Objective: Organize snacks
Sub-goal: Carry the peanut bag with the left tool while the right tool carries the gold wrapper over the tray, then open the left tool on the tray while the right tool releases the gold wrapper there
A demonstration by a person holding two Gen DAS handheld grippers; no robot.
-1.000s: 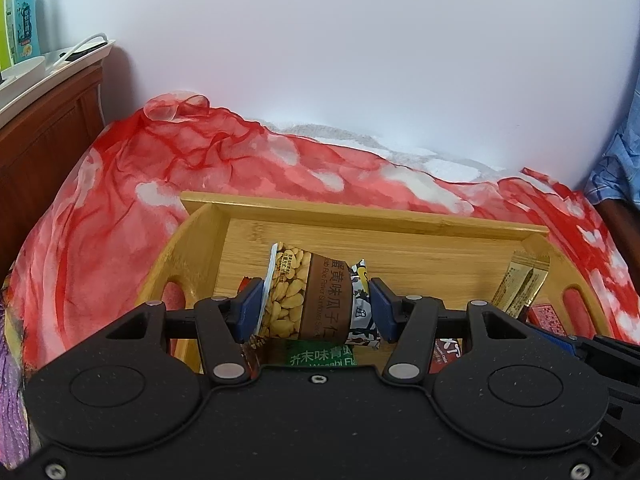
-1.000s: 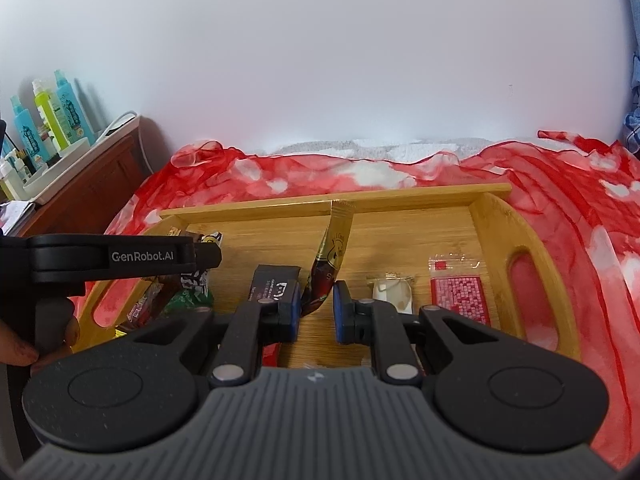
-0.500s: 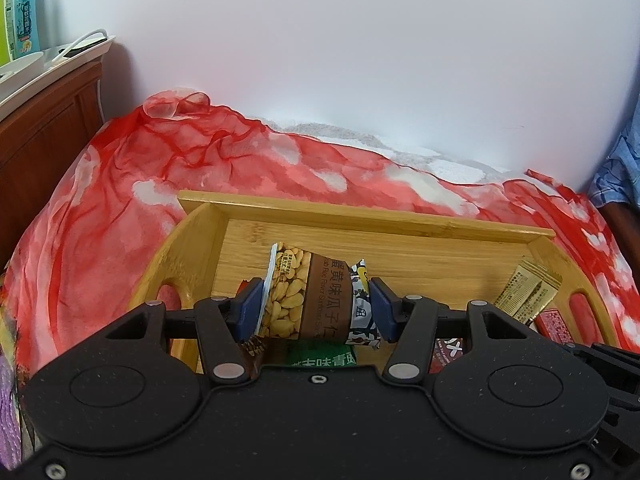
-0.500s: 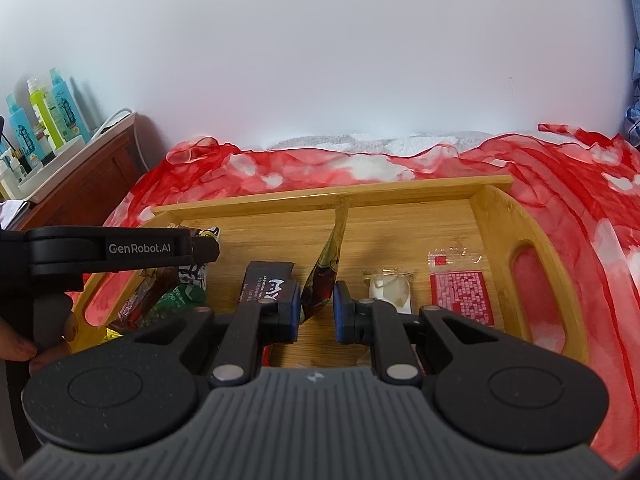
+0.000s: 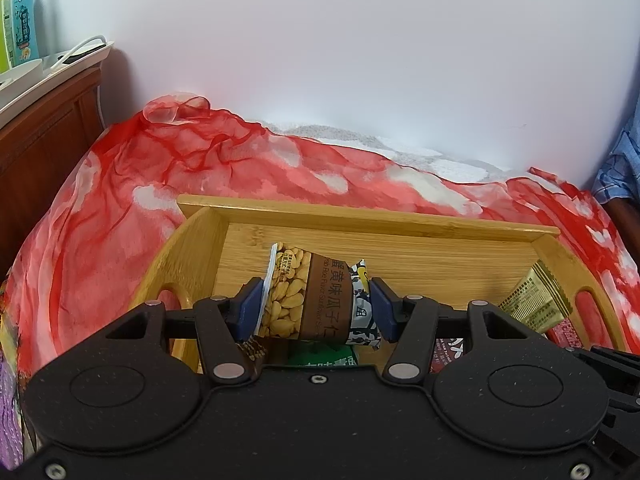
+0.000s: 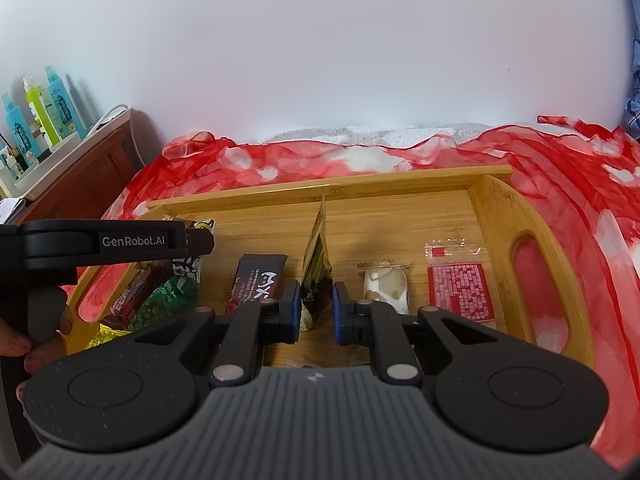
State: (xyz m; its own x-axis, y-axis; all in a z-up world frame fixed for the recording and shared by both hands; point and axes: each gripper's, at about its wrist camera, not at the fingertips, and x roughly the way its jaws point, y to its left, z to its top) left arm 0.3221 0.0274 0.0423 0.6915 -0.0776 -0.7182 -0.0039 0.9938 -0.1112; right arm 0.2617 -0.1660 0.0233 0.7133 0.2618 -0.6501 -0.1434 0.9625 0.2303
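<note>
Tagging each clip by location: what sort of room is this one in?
Most likely a bedroom in a home. The wooden tray of snacks sits on a red-and-white cloth spread over what looks like a bed against a plain wall, beside a dark wooden cabinet carrying toiletry bottles.

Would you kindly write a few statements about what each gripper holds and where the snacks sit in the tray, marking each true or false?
1. The left gripper is clamped on a sunflower seed packet. True.
2. The right gripper is wide open and holds nothing. False: it is shut on a gold sachet.
3. A red patterned packet lies flat near the wooden tray handle. True.
4. The tray rests on a bare wooden floor. False: it sits on a red and white cloth.
</note>
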